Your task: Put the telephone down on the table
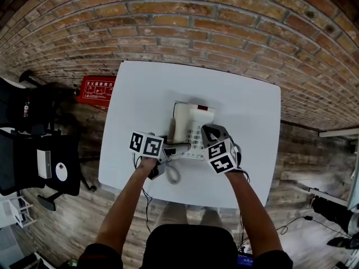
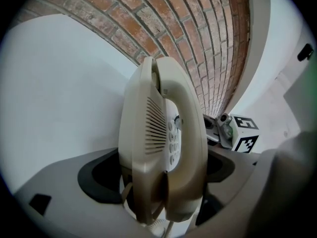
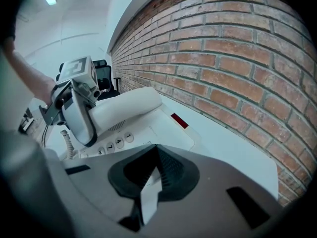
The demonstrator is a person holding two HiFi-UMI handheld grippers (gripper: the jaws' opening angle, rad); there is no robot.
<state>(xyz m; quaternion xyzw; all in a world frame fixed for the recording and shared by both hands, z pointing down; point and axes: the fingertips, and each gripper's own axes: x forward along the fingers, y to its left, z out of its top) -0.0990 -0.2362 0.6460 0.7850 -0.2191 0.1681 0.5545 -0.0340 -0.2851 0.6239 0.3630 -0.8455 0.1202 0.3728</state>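
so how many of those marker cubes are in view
2. One cube sits on the left gripper, at the near end of the handset; the other is on the right gripper, by the right side of the telephone. None seem hidden.

Telephone point(image 1: 193, 116) sits on table point(image 1: 247, 111), nearer your edge than far edge. Handset point(image 1: 180, 122) lies along telephone's left side. Your left gripper point(image 1: 166, 148) sits at handset's near end, handset between its jaws. Your right gripper point(image 1: 208, 131) is over telephone's right part. Coiled cord point(image 1: 173, 174) lies on table before telephone, between your arms. Brick wall point(image 1: 224, 27) stands behind table. Sign point(image 1: 96, 89) is left of table, chair point(image 1: 39, 161) further left.
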